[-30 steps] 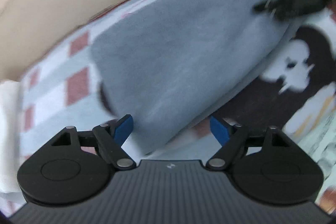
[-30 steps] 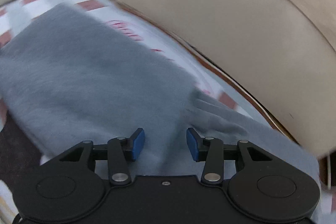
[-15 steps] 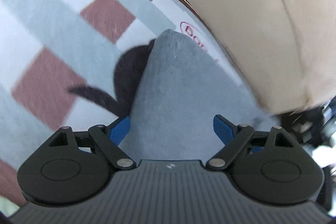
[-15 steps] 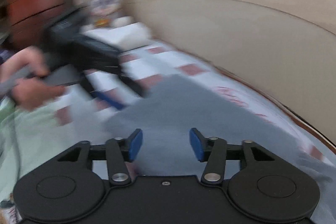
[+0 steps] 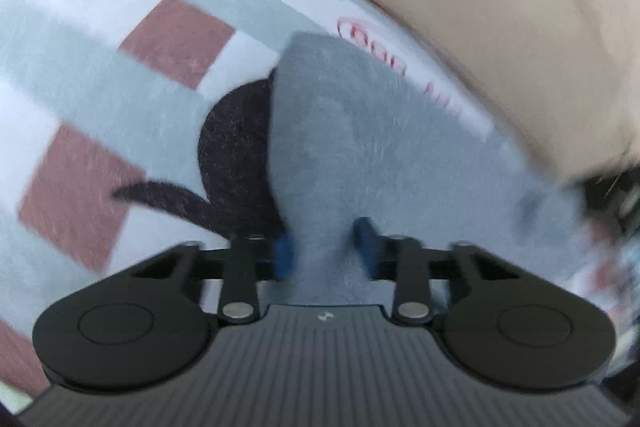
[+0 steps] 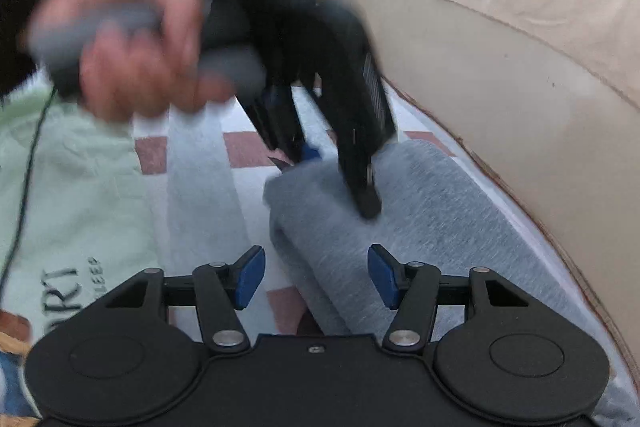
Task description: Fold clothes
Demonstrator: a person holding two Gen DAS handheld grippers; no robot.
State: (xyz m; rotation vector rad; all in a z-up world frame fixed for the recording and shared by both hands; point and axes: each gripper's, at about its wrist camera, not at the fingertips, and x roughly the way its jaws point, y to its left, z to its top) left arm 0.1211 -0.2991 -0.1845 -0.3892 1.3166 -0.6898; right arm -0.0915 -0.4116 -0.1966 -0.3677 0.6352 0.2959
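Grey garment [image 5: 392, 155]: lies folded on the checked blanket [image 5: 120, 75], just beside the beige padded wall [image 5: 520, 27]; its near corner overlaps a black shape printed on the blanket, and red lettering shows on the blanket along its far edge.

Same garment, right wrist view [image 6: 432, 211]: a long grey strip with a doubled, rounded edge on the side away from the wall; it runs along the foot of the wall.

Left gripper [image 5: 325, 247]: jaws closing, now narrow, with a ridge of the grey garment bunched up between the blue pads [image 5: 285, 254]; the pads press on the cloth from both sides. The picture is blurred here.

Left gripper, right wrist view [image 6: 336, 183]: comes down onto the far end of the garment, blurred; one black finger rests on the cloth.

Left hand [image 6: 132, 43]: wrapped around the grey handle of that gripper, above the blanket and to the side of the garment away from the wall; a dark sleeve sits behind it.

Right gripper [image 6: 316, 275]: jaws opening and standing wide, above the near part of the garment; the doubled edge of the cloth lies between the blue pads [image 6: 250, 277] but they do not touch it.

Pale green cloth [image 6: 72, 195]: printed with letters, spread on the blanket well apart from the garment, away from the wall.
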